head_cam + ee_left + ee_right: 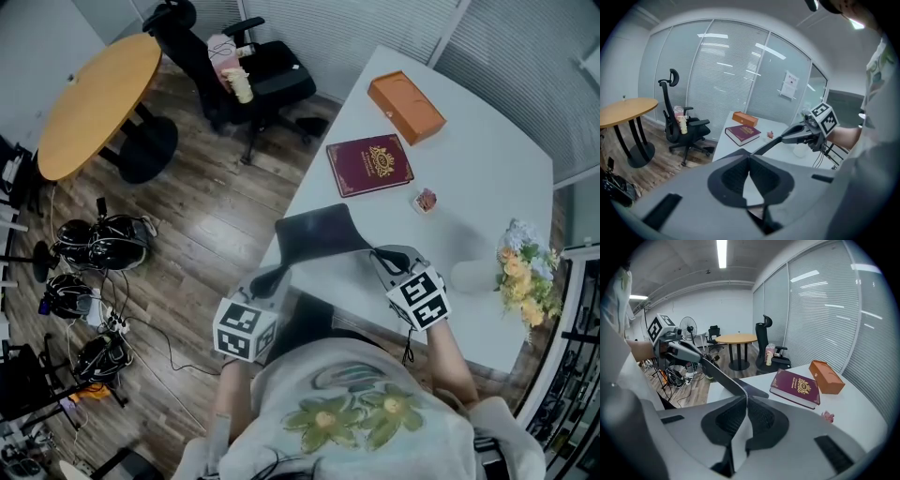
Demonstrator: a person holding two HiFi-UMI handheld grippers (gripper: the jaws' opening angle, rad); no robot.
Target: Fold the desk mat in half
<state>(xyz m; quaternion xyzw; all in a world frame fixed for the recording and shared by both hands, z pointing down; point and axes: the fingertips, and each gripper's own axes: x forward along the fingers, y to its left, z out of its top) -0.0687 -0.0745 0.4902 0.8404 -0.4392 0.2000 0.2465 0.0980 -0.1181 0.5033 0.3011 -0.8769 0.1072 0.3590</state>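
The dark grey desk mat (319, 231) lies on the white table (473, 178) with its near edge lifted off the top. That edge runs taut between my two grippers. My left gripper (279, 274) is shut on the mat's near left end; its jaws (750, 158) pinch the thin edge, which stretches away to the right gripper (788, 136). My right gripper (381, 255) is shut on the near right end. In the right gripper view the jaws (746, 400) clamp the mat (723, 377), which runs left up to the left gripper (693, 354).
Beyond the mat lie a maroon book (369, 165), an orange box (406, 106) and a small pink object (426, 200). Flowers (523, 272) stand at the table's right edge. A black office chair (246, 73), a round wooden table (98, 103) and cabled gear (98, 242) occupy the floor at left.
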